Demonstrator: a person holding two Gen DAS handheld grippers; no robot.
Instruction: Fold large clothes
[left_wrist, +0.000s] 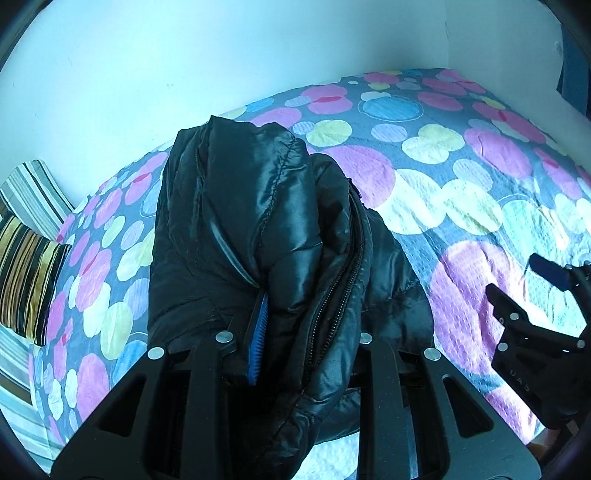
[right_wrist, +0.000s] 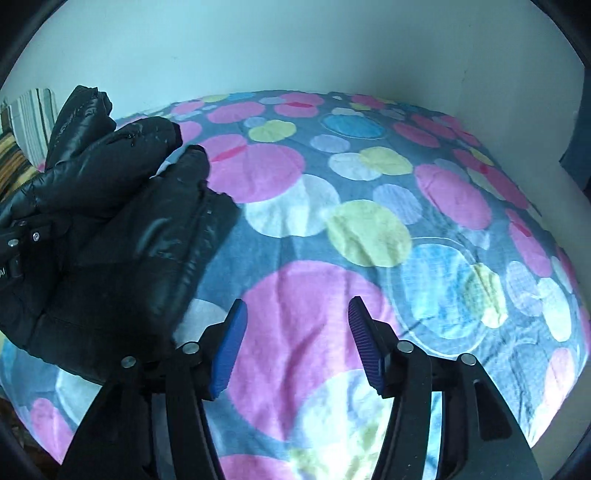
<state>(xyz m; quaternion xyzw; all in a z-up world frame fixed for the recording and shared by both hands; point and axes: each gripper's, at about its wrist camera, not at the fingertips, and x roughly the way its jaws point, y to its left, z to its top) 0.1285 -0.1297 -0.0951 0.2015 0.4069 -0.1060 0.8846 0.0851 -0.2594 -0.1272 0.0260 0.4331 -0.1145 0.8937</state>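
Jacket (left_wrist: 266, 236) — black and puffy — sits bunched up on our bed's dotted cover (left_wrist: 461, 192), near the striped pillows (left_wrist: 29, 266). Our left gripper (left_wrist: 295, 332) pinches its shiny cloth tight. Our right gripper (right_wrist: 297, 345) hangs wide open beside it — holding nothing.

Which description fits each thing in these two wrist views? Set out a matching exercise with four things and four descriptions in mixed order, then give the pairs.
Things:
1. black puffer jacket
2. left gripper
3. right gripper
4. striped pillow

Descriptions:
A. jaws apart, nothing between them
B. at the bed's left edge by the wall
C. bunched on the dotted bedspread
D. jaws closed on black fabric

Pairs: 1-C, 2-D, 3-A, 4-B
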